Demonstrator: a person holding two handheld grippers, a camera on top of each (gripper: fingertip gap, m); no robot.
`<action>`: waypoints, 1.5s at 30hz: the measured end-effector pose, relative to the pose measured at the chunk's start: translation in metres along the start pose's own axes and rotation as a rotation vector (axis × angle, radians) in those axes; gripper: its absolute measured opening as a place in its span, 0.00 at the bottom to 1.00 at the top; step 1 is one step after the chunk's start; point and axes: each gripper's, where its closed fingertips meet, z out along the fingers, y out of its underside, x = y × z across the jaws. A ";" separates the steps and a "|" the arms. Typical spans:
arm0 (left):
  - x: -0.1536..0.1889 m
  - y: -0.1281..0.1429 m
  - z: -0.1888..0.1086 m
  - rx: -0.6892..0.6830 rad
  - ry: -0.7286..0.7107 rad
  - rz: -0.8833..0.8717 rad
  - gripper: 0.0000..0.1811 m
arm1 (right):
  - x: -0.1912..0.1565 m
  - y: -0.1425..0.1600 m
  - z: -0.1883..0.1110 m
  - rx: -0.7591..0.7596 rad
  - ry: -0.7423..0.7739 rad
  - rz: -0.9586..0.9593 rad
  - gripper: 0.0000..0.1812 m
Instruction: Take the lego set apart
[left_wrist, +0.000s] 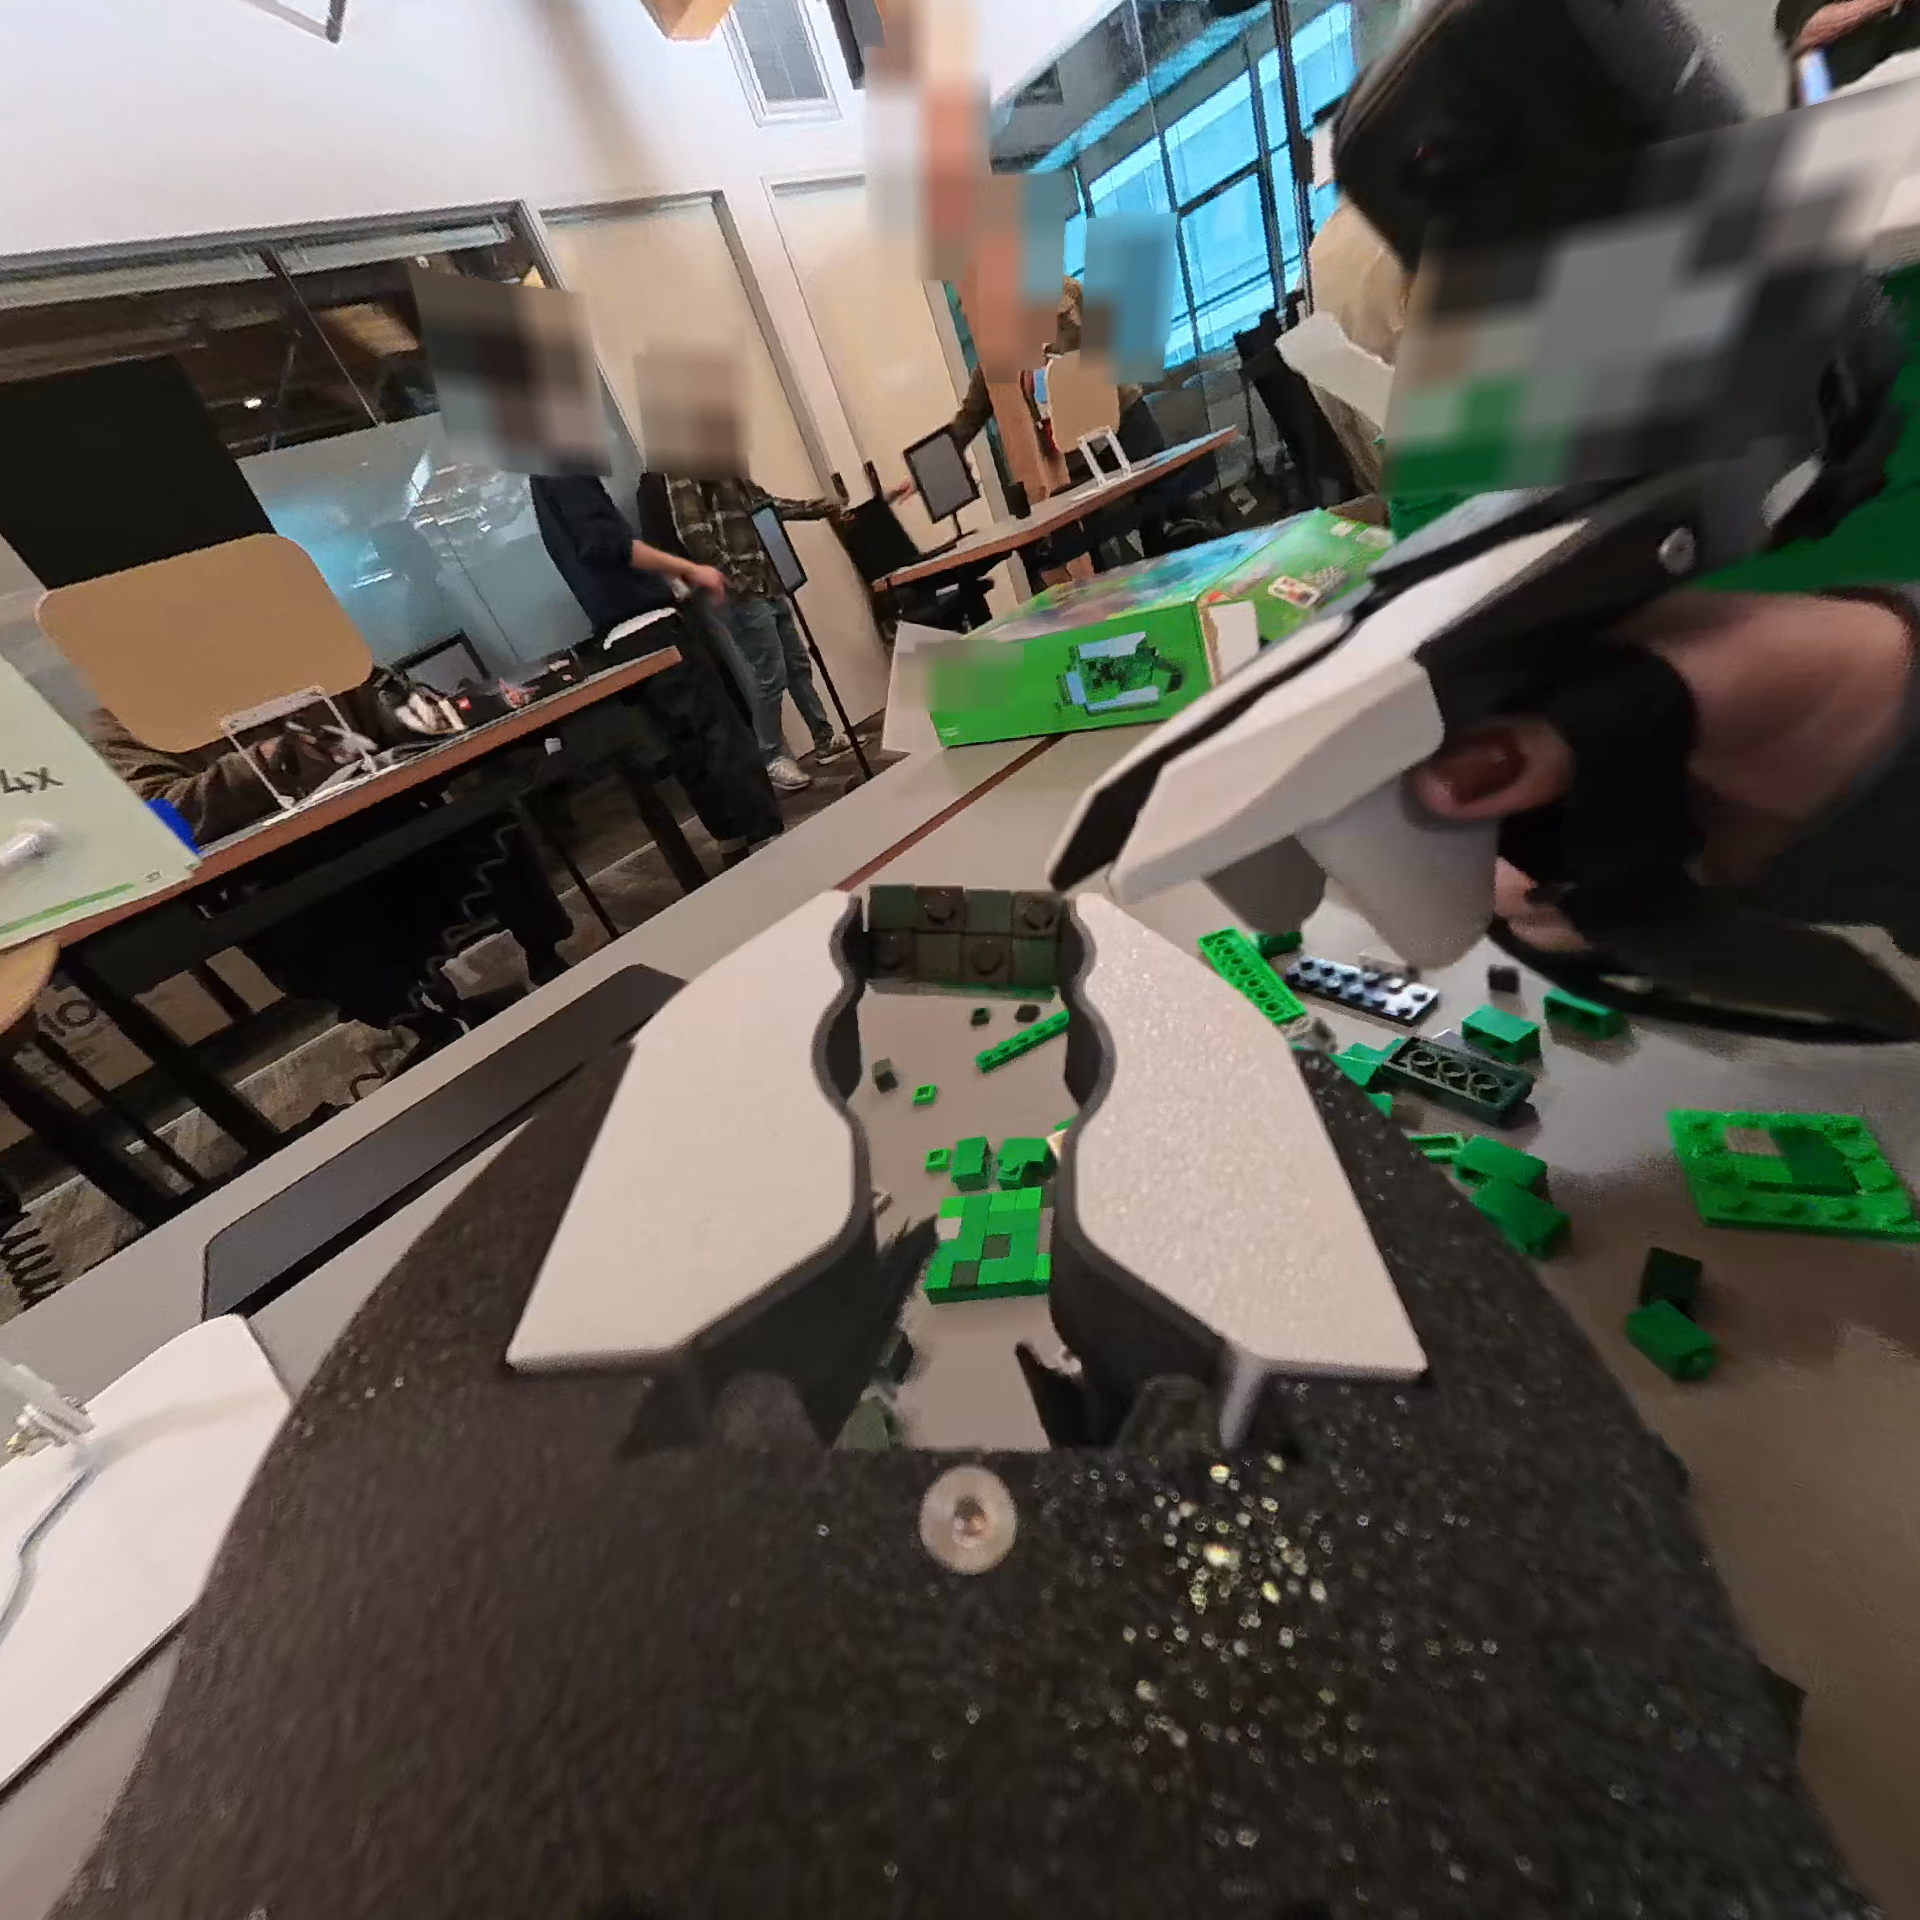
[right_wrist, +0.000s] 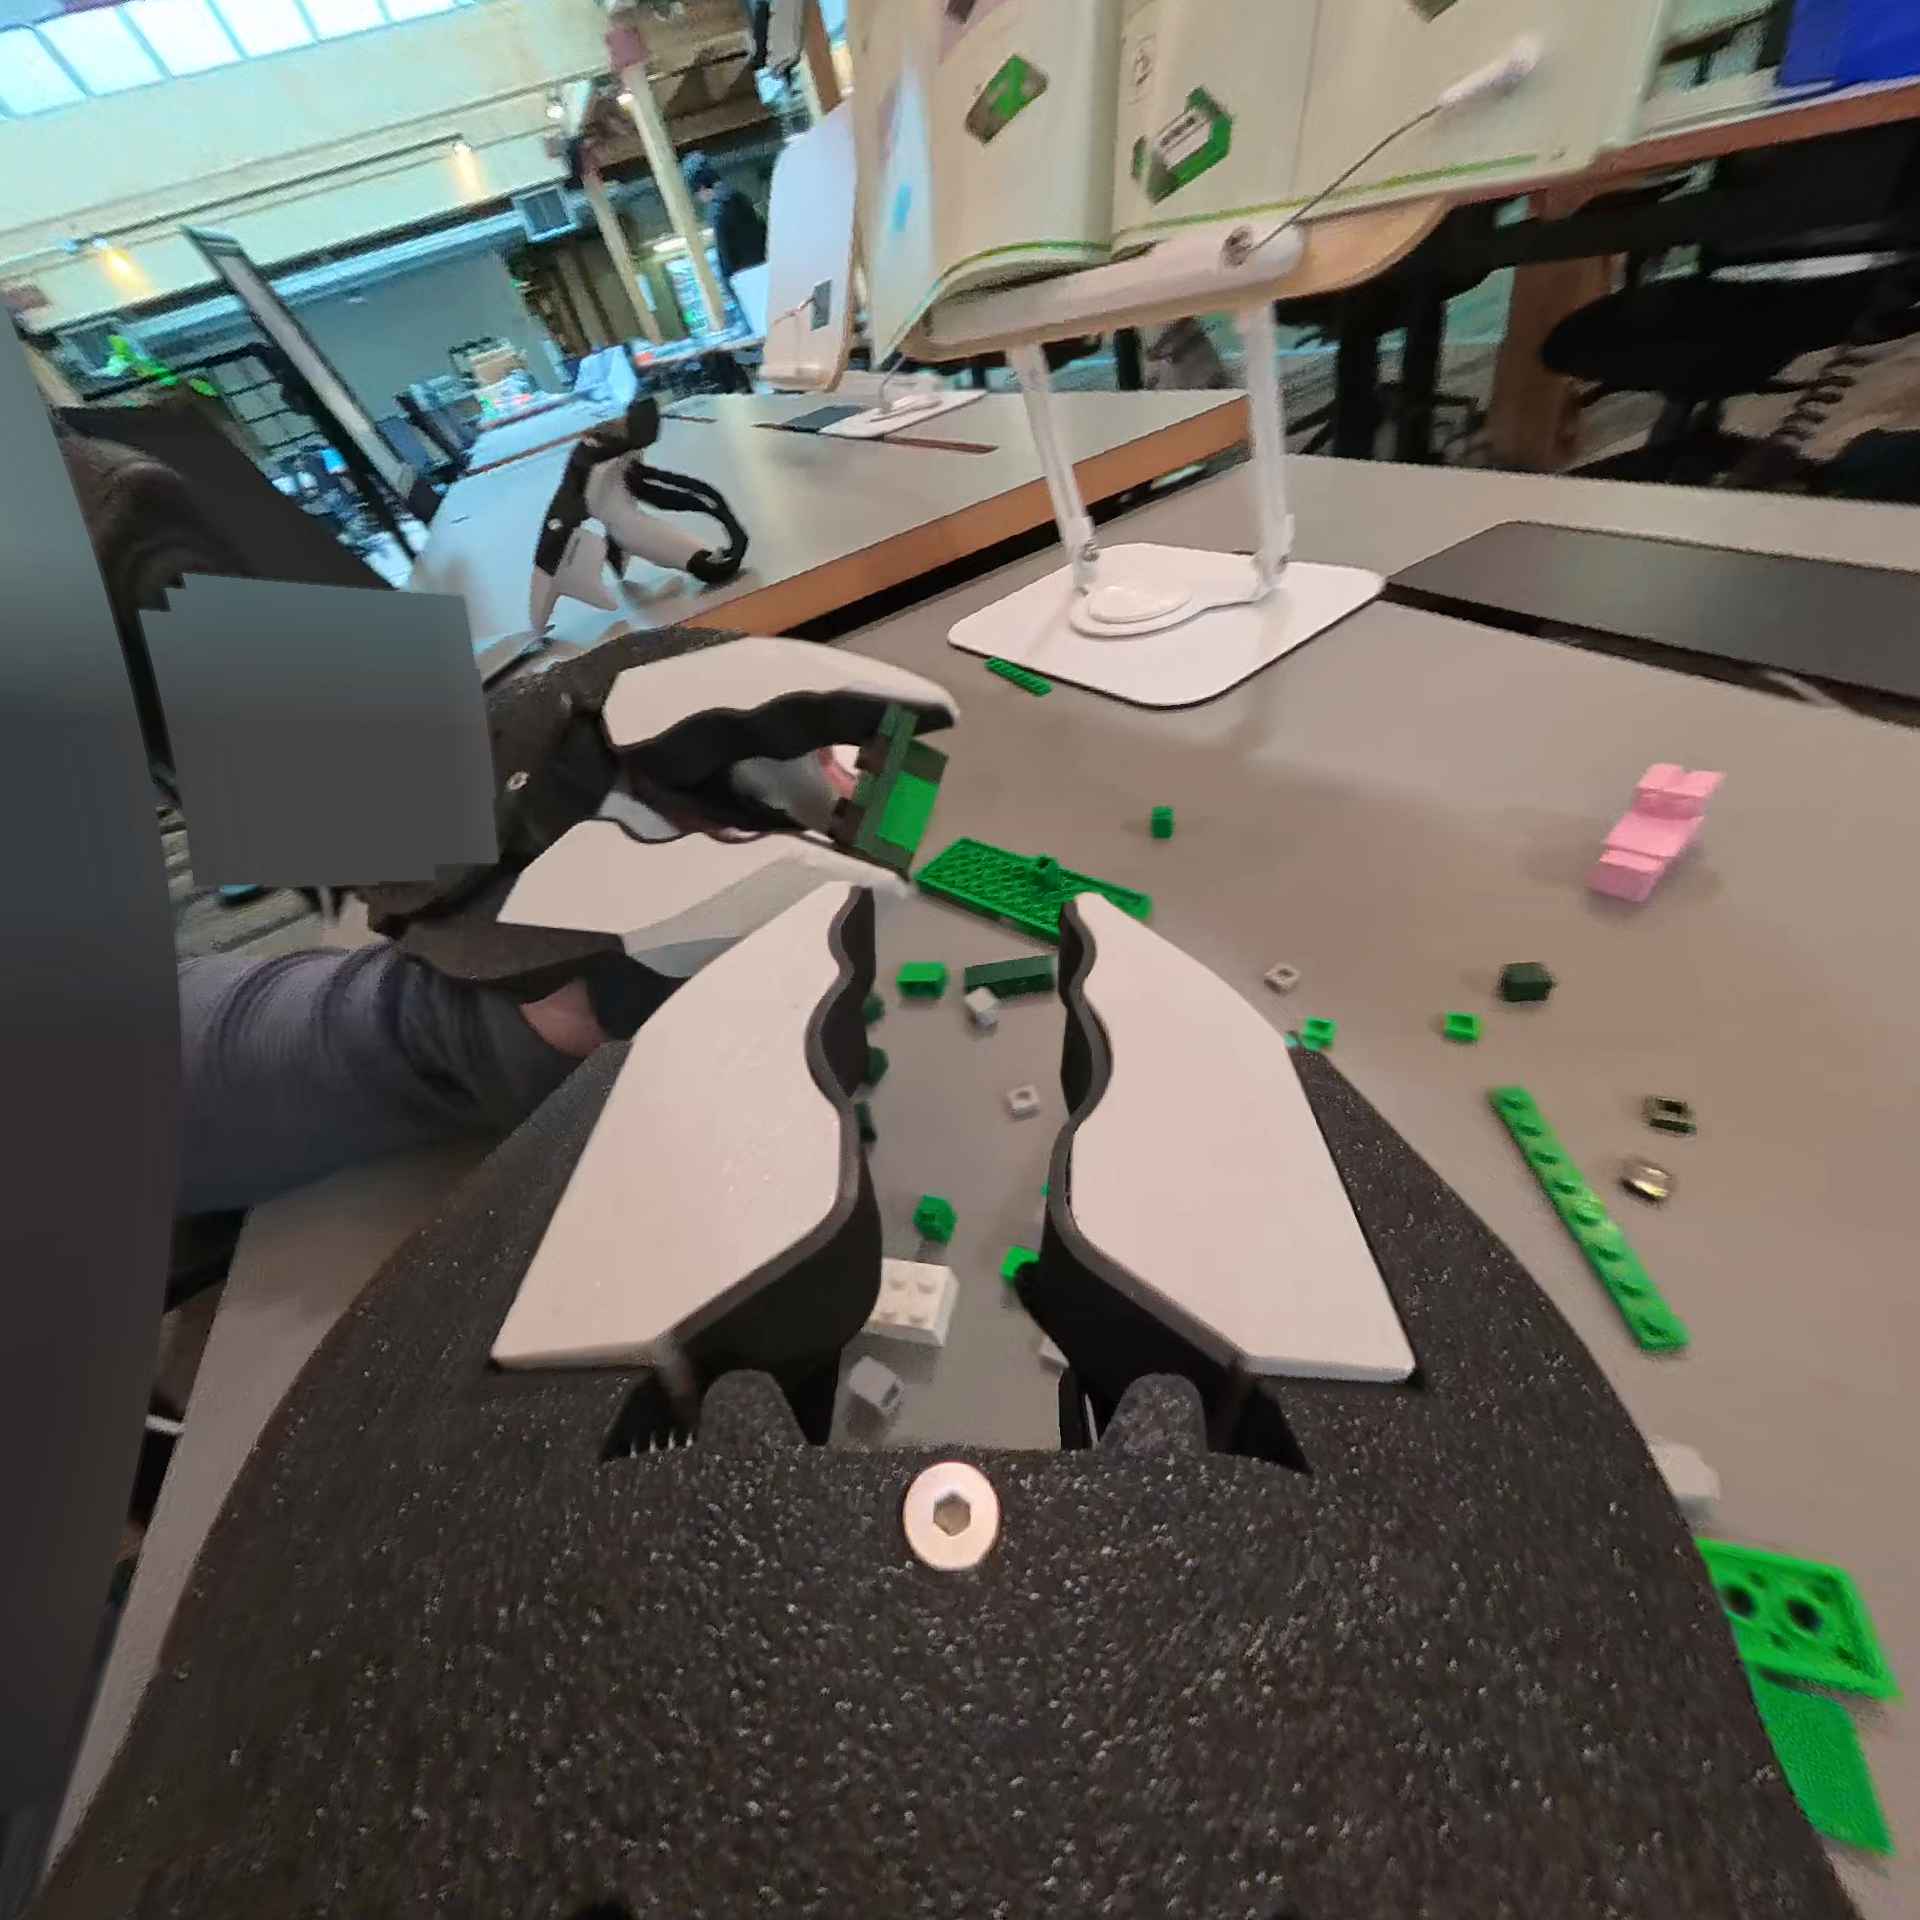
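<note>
The left gripper (left_wrist: 964, 940) is holding a dark green studded lego block (left_wrist: 961, 940) between its fingertips, lifted above the grey table (left_wrist: 1714, 1455). The right gripper (left_wrist: 1091, 873) is reaching in from the right, its tips just beside the block's right edge; whether they are touching it is unclear. Loose pieces are lying scattered below: a bright green square baseplate (left_wrist: 1792, 1174), a dark blue plate (left_wrist: 1361, 987), a long green strip (left_wrist: 1252, 971), a dark green brick (left_wrist: 1455, 1075) and a green checkered assembly (left_wrist: 987, 1247). A green lego box (left_wrist: 1070, 675) is sitting farther back on the table. People are standing by desks in the background.
</note>
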 end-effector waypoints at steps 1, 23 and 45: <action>0.001 -0.001 0.000 0.006 0.008 -0.002 0.19 | -0.005 0.002 0.002 -0.008 -0.030 0.009 0.18; 0.023 -0.004 -0.003 0.069 0.070 0.212 0.19 | -0.026 -0.012 -0.012 0.062 -0.221 0.115 0.14; 0.047 0.007 0.002 0.020 0.182 0.305 0.20 | -0.023 0.022 -0.008 -0.196 -0.162 0.033 0.03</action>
